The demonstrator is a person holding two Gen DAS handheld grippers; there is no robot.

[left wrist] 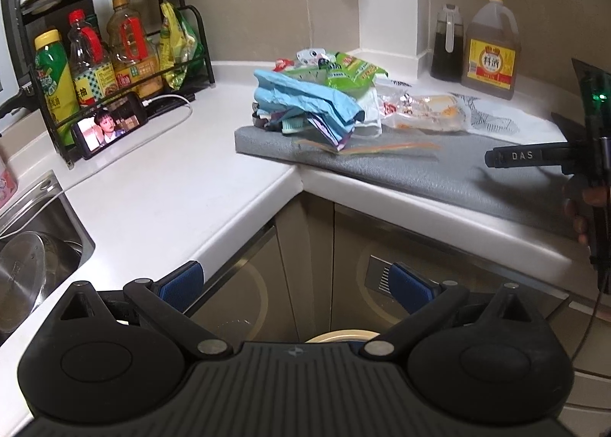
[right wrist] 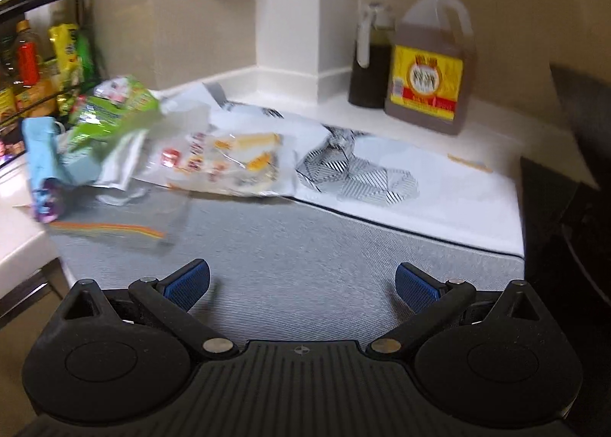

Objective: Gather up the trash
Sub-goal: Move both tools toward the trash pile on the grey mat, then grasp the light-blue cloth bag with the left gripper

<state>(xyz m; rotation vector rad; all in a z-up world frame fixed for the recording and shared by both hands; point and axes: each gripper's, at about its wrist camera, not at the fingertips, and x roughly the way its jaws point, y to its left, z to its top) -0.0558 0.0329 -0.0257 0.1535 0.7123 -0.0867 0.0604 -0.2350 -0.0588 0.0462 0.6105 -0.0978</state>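
So this looks like the very start of the trash run — nothing picked up yet, as far as I can judge. The left gripper (left wrist: 296, 284) hangs out in front of the cabinet below the worktop (left wrist: 160, 185) corner, jaws spread wide with nothing between them. The right gripper (right wrist: 301, 280) hovers low over the grey mat (right wrist: 305, 253), jaws also wide apart and empty. The trash pile (left wrist: 317, 101) sits on the far left end of that mat: a crumpled blue wrapper (left wrist: 301, 97) on top, a green snack bag (left wrist: 343, 72) behind it, a clear food packet (right wrist: 229, 162) with orange bits just to the right, and a black-and-white patterned wrapper (right wrist: 355, 169) lying flat further right on the white part. A thin rainbow-striped strip (right wrist: 110, 229) lies on the mat in front of the pile. The big cooking wine jug (right wrist: 431, 66) and dark oil bottle (right wrist: 370, 59) stand at the back, well clear of the mess. Next move, I'd guess, is pushing the right gripper forward and left to pinch the nearest loose piece — flimsy film, so it'll want a grab on a raised crinkle, not a flat edge. The right view is blurry, so fine detail there is iffy.
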